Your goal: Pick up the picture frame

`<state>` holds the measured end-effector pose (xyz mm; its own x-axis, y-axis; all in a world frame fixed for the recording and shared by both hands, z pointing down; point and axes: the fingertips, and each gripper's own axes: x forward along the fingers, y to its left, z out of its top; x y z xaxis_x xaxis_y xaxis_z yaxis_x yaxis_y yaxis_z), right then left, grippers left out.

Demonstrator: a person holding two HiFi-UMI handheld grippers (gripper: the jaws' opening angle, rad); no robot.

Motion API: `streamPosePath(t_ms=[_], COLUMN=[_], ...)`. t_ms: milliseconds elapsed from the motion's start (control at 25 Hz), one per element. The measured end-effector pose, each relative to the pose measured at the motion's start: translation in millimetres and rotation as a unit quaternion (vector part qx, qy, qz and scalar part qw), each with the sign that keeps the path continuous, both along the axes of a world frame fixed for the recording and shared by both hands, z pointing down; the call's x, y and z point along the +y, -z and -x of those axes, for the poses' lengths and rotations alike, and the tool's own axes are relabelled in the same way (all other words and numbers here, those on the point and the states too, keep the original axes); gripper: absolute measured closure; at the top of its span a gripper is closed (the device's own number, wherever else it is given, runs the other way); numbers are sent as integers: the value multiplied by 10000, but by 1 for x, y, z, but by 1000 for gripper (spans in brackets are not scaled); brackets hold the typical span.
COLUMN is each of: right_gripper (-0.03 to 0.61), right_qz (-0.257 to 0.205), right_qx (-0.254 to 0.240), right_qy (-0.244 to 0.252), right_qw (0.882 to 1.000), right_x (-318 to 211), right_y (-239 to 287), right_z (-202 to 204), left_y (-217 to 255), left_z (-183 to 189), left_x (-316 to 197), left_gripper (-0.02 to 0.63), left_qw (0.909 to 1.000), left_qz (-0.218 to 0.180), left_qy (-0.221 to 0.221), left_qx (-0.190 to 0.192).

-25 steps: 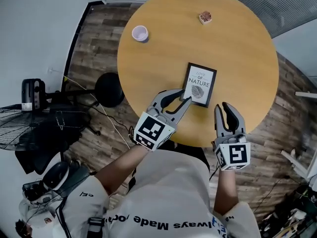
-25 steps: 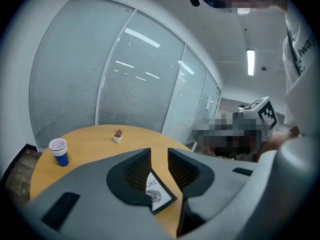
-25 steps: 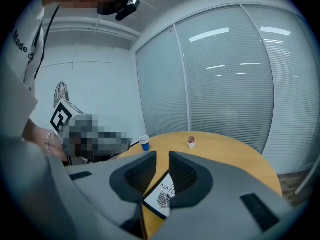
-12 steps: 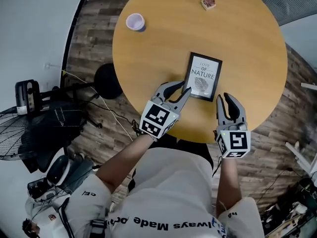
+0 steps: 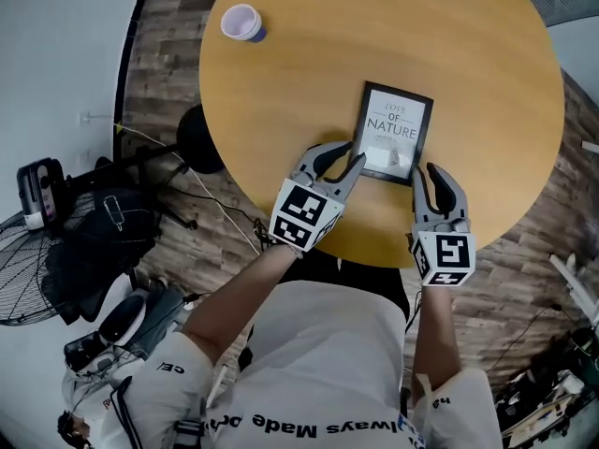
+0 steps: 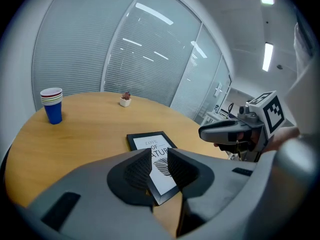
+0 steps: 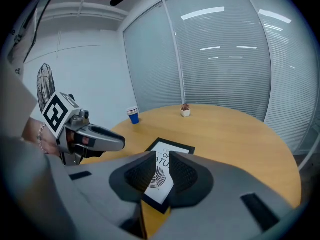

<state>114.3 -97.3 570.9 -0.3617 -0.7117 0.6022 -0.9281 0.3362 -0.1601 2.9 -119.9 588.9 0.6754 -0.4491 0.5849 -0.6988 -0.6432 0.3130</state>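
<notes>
The black picture frame (image 5: pixel 393 132) lies flat on the round wooden table (image 5: pixel 281 101), right of centre in the head view. The left gripper (image 5: pixel 350 155) is by the frame's lower left corner and the right gripper (image 5: pixel 429 178) by its lower right corner. Each has its jaws parted by a narrow gap, pinching nothing, with the frame showing through. Stacked paper cups (image 5: pixel 241 22) stand at the upper left.
</notes>
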Motion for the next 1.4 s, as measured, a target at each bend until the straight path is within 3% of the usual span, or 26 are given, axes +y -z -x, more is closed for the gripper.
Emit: streamPosePath(t_ms=[840, 1120, 1400], right_gripper=[460, 456, 456], right_qz=[716, 798, 759], right_qx=[73, 68, 136], right_qy=[-181, -229, -299], right_qw=[9972, 9965, 9966], right_x=[-8, -7, -7], right_y=[-88, -98, -98], right_z=[-11, -11, -13], left_y=[-79, -81, -88], left_z=[-7, -9, -10], left_x=[-11, -16, -11], left_gripper=[479, 477, 477], left_qw=[9982, 9980, 9952], left_qz=[500, 419, 340], left_qy=[105, 36, -149], left_qx=[-323, -481, -910])
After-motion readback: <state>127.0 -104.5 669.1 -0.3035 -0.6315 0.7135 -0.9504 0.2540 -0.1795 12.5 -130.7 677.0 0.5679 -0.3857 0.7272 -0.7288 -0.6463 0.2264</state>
